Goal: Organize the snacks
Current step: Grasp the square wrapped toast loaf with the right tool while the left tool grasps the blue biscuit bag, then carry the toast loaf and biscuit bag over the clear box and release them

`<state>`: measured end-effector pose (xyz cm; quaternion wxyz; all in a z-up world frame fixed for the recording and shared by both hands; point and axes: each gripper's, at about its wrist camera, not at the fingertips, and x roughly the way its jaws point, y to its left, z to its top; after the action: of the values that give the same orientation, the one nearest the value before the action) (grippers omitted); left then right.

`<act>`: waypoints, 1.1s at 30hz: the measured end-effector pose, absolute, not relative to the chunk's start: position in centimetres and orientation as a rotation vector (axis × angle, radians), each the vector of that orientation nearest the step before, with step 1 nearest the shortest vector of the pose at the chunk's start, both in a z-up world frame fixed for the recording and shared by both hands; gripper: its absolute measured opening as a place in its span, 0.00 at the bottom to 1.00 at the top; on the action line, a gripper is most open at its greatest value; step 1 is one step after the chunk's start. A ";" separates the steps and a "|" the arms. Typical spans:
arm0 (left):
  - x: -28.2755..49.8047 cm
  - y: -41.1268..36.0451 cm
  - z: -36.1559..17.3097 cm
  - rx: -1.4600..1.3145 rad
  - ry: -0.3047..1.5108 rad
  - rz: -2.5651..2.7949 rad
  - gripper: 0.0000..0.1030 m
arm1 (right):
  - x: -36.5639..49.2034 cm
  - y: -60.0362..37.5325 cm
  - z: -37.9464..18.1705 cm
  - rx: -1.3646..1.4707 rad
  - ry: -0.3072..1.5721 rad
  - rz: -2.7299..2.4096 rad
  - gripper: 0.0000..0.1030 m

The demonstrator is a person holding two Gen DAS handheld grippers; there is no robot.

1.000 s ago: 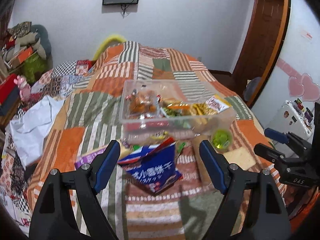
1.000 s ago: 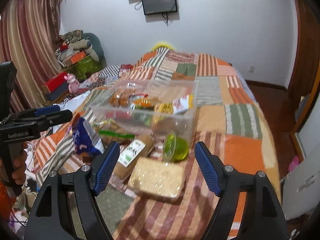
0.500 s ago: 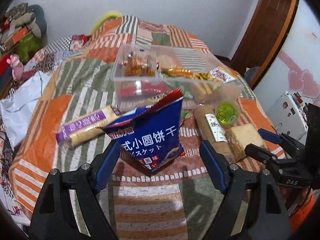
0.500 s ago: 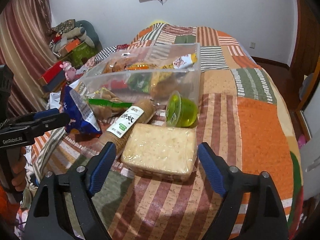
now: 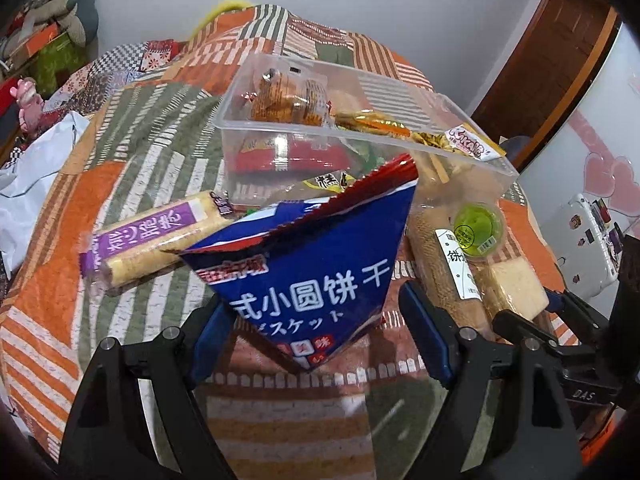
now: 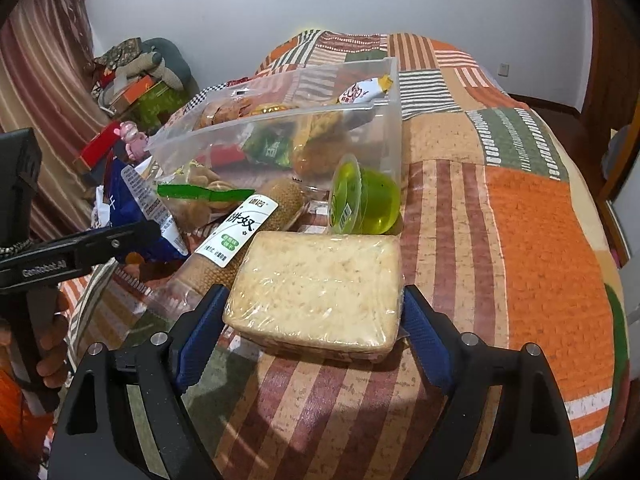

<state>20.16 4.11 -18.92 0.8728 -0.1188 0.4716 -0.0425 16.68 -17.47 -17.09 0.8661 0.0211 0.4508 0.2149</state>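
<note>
— Blue biscuit bag (image 5: 316, 276) stands upright between the pads of your left gripper (image 5: 320, 336), just in front of the clear box (image 5: 472, 152) on the quilt (image 5: 132, 140). Jaws apart, not squeezing it.

— And your right gripper (image 6: 312, 340)?

— Its jaws have just been opening. They stand spread on either side of the wrapped pale cake (image 6: 320, 292), pads beside it, not pressing. The green jelly cup (image 6: 364, 196) lies tipped just behind the cake, against the box. A brown biscuit roll (image 6: 240, 236) lies beside the cake.
</note>
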 end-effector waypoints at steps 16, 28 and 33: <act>19.0 4.5 -18.0 -0.219 0.905 -0.062 0.61 | 16.5 -17.9 -16.5 0.055 0.913 0.458 0.76; 17.9 4.9 -15.1 -0.232 0.826 -0.076 0.57 | 16.2 -18.3 -13.9 0.072 0.835 0.451 0.76; 17.6 4.8 -13.7 -0.229 0.788 -0.088 0.57 | 16.5 -18.0 -12.3 0.073 0.788 0.460 0.76</act>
<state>17.65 4.78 -13.70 0.9161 -0.1114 0.3829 -0.0429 16.47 -18.00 -12.34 0.8970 0.0352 0.3805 0.2220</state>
